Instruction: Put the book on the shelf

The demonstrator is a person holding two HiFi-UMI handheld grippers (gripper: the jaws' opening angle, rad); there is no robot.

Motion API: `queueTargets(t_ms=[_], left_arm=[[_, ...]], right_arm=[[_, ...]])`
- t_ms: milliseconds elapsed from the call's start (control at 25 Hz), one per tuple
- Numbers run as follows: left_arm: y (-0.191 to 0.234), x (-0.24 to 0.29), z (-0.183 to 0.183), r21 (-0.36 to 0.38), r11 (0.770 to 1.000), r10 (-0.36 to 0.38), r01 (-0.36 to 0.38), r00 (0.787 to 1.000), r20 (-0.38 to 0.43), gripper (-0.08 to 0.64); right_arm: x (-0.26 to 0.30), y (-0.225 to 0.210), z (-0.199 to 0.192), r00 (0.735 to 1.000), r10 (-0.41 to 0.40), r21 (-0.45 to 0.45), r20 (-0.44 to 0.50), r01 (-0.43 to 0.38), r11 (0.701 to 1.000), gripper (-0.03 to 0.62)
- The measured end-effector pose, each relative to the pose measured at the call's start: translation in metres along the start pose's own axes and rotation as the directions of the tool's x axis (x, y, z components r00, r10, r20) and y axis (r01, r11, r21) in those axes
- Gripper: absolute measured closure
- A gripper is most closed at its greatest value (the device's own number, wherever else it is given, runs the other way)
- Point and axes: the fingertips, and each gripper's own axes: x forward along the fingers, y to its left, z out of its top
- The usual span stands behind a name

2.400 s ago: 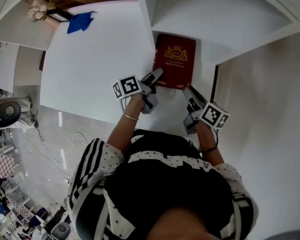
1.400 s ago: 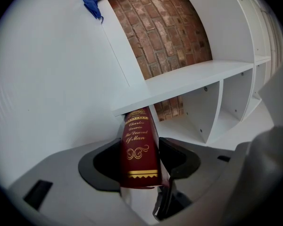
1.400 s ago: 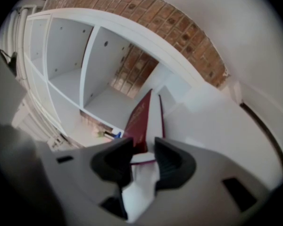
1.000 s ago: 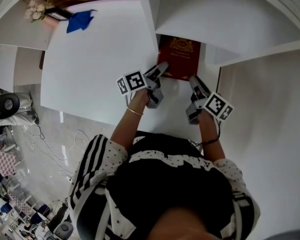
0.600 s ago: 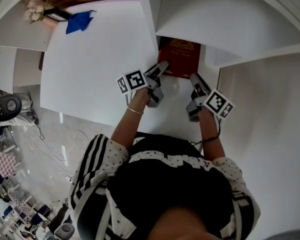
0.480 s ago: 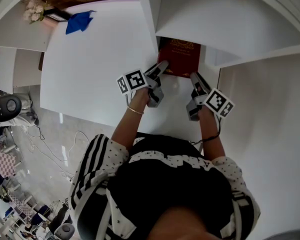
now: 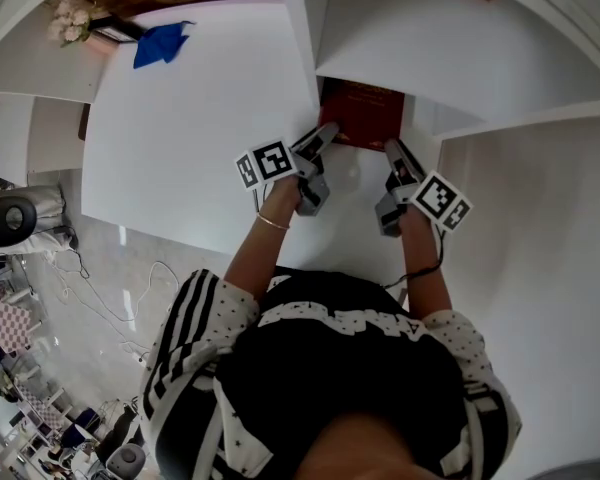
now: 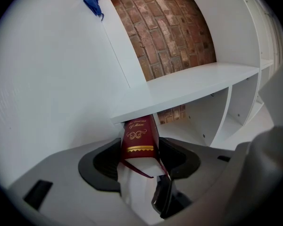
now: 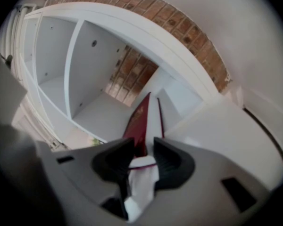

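A dark red book (image 7: 363, 114) with gold print is held by its near end, most of its cover tucked under a white shelf board (image 7: 410, 38). My left gripper (image 7: 325, 134) is shut on the near left corner and my right gripper (image 7: 392, 151) on the near right corner. In the left gripper view the book's spine (image 8: 139, 134) stands between the jaws of the left gripper (image 8: 140, 148), entering the gap under the board. In the right gripper view the right gripper (image 9: 142, 148) pinches the book's (image 9: 137, 120) edge, which points into an open shelf compartment.
The white shelf unit (image 9: 80, 55) has several open compartments with a brick wall (image 8: 165, 36) behind. A blue cloth (image 7: 160, 43) and a bunch of flowers (image 7: 74, 18) lie far left on a white top (image 7: 180, 138). Cables trail on the floor (image 7: 100, 298).
Both grippers have pushed the book forward, away from the person. Less of its red cover shows in front of the shelf board than before.
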Motion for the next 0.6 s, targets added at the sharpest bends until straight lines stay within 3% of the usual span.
queueTargets(t_ms=[600], left_arm=[[0.005,-0.005,0.001,-0.041,0.999,-0.010,0.011,1.000,0.017,0.291]], right_arm=[[0.016,0.005,0.022,0.999,0.009,-0.053,0.034,-0.008,0.999,0.459]])
